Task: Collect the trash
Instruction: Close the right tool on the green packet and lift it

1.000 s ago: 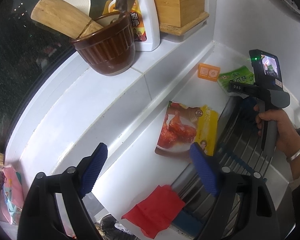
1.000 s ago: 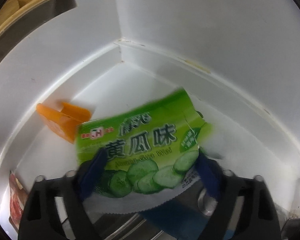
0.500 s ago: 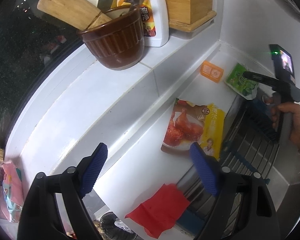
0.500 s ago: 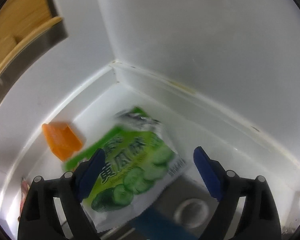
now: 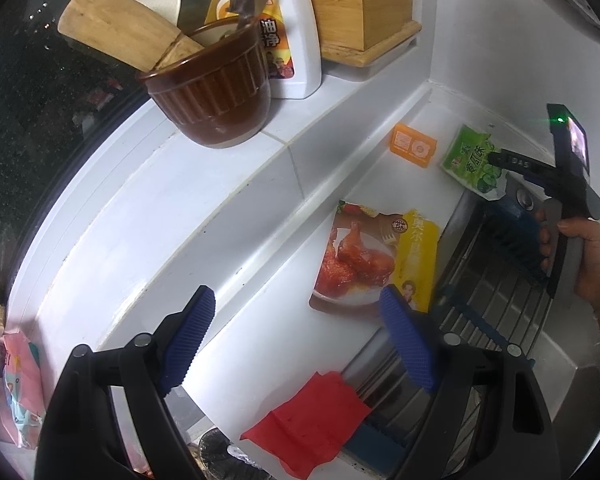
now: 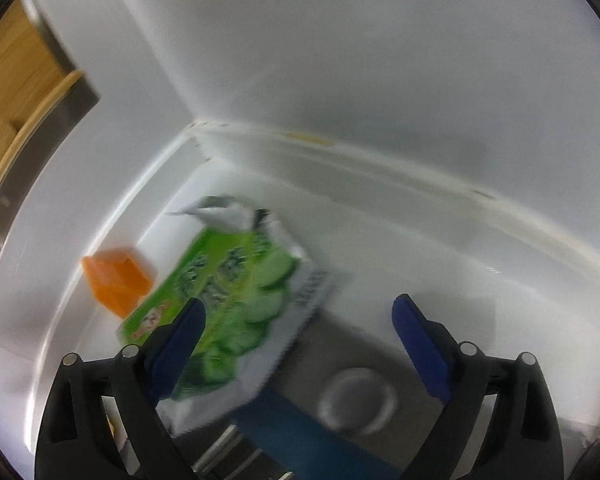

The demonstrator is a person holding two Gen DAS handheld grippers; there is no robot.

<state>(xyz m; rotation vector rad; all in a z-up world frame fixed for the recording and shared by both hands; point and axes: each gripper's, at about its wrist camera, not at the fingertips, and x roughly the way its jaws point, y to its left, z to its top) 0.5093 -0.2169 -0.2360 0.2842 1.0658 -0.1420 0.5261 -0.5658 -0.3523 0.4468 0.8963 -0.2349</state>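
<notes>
Jaws of the right gripper are opening wide, with nothing pressed between the pads; the green cucumber-flavour snack packet is lying loose under its left finger, in the white counter corner beside an orange packet. The left gripper is hanging open and empty above a chicken-wing seasoning packet and red wrapper by the steel drainer.

Cucumber packet lies beside the carton, near the corner.
</notes>
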